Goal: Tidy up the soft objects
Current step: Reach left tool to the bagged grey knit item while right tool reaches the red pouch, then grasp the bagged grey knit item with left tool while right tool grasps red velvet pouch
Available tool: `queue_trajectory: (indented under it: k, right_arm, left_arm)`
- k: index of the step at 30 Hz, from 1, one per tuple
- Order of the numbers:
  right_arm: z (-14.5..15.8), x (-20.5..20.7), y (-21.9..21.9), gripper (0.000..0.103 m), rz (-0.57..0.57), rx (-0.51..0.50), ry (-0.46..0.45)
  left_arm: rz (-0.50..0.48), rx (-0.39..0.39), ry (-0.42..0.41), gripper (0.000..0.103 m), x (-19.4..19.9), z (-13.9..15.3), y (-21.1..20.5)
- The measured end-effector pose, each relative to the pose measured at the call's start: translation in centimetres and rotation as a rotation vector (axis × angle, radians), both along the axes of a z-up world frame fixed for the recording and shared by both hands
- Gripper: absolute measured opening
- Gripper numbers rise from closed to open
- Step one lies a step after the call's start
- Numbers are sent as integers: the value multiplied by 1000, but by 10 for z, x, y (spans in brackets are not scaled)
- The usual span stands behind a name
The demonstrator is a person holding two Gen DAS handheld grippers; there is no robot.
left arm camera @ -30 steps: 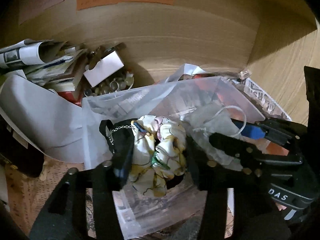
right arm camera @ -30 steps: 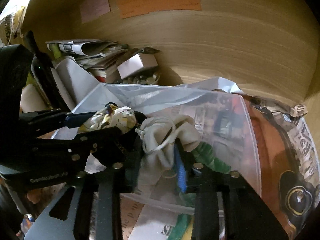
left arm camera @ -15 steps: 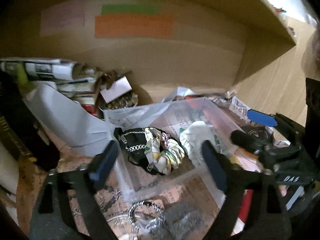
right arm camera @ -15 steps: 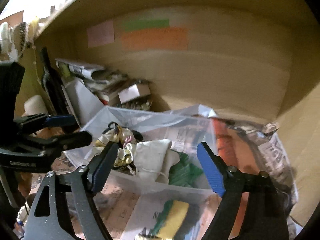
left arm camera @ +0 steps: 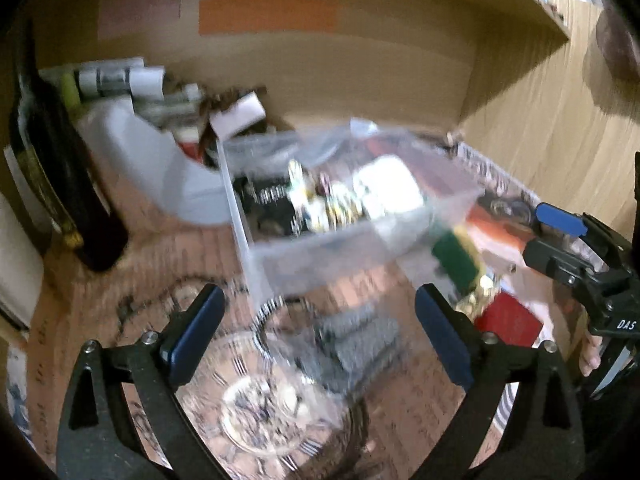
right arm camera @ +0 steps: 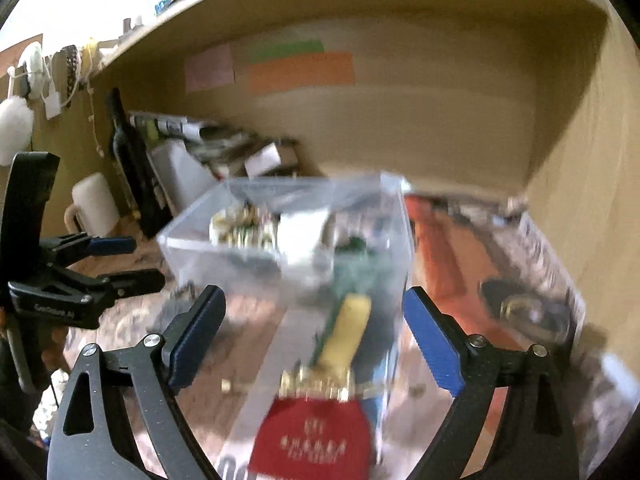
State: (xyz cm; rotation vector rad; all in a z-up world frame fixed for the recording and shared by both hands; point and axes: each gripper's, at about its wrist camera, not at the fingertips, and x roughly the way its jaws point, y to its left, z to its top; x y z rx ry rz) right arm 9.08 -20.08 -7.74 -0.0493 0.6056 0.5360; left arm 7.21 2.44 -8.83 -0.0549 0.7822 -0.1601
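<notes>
A clear plastic box [left arm camera: 256,236] [right arm camera: 396,240] stands on the desk inside a wooden alcove. In it lie a floral scrunchie [left arm camera: 324,204] [right arm camera: 236,228], a black chained cloth [left arm camera: 268,200] and a white pouch [left arm camera: 388,188] [right arm camera: 304,232]. A green and yellow sponge [left arm camera: 456,256] [right arm camera: 348,320] shows at the box's near side. My left gripper [left arm camera: 316,336] is open and empty, pulled back from the box. My right gripper [right arm camera: 314,340] is open and empty, in front of the box. Both views are blurred.
A dark bottle [left arm camera: 60,172] [right arm camera: 136,176] and a white jug [left arm camera: 160,168] stand at the left, with rolled newspapers [left arm camera: 116,76] behind. A glass dish [left arm camera: 264,400] lies under my left gripper. A red label [right arm camera: 312,440] and a magazine [right arm camera: 520,280] lie at the right.
Both grippers opened, let go of the scrunchie and the white pouch in the box, then drew back and up away from it.
</notes>
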Motion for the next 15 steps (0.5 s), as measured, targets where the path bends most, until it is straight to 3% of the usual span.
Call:
queue_trajectory:
  k: [4,10,15]
  right_arm:
    - [-26,-6,-4,89,-11,-26,79]
    - [-58,-13,-3,89,8,-63,168]
    - [-67,-17,1,74,17,-87,165]
  left_arm:
    - [-9,-15,70,97,-3,-26,-6]
    - [-24,-21,106,97,-9,-46,-14]
    - [-53,-31,122,93,-9,-55,-20]
